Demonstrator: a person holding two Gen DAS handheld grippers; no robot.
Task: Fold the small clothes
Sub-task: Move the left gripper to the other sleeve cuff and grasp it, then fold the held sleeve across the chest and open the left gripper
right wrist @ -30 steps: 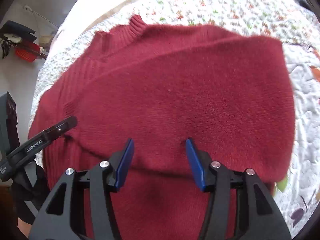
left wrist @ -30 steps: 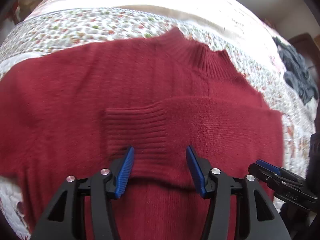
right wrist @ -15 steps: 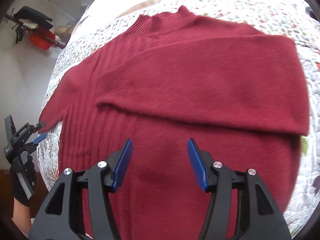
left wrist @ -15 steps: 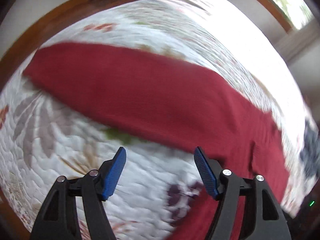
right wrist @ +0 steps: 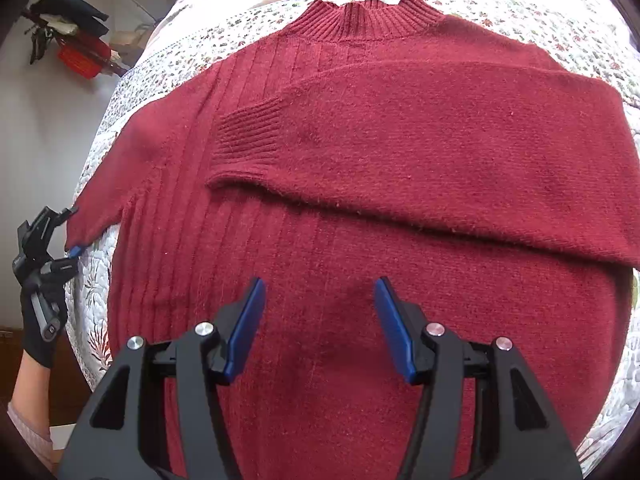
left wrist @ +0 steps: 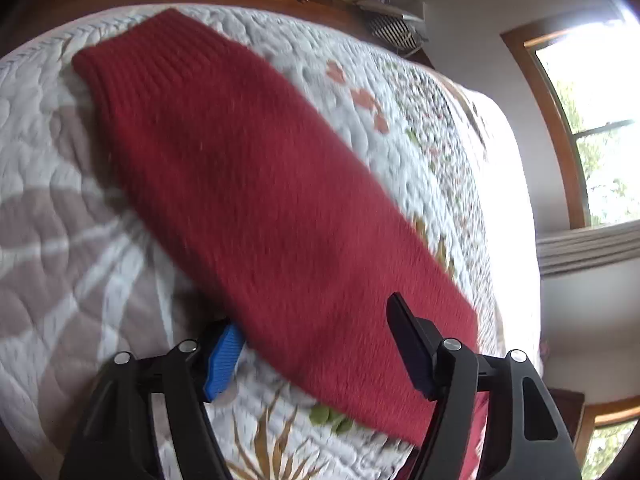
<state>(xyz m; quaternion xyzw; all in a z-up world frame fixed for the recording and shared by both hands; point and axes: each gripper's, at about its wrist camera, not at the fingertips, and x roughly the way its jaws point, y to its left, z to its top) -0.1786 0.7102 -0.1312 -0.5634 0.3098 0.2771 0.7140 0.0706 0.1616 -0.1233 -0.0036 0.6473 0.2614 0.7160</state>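
Daylight is pouring through a window (left wrist: 600,128) at the right edge of the left wrist view, blowing out the quilt (left wrist: 508,208) beside it to pure white. Motion blur is softening the red sweater (left wrist: 256,184) there. The right wrist view is staying sharp, glare is washing its top edge, and fisheye bending is darkening every corner.

Dark red ribbed knit sweater (right wrist: 360,160) on a white quilt (left wrist: 80,260) patterned with taupe leaves, with small floral print toward twelve o'clock. Black grippers (right wrist: 318,328) carry blue finger pads (right wrist: 246,328). Black glove (right wrist: 38,316) at nine o'clock.
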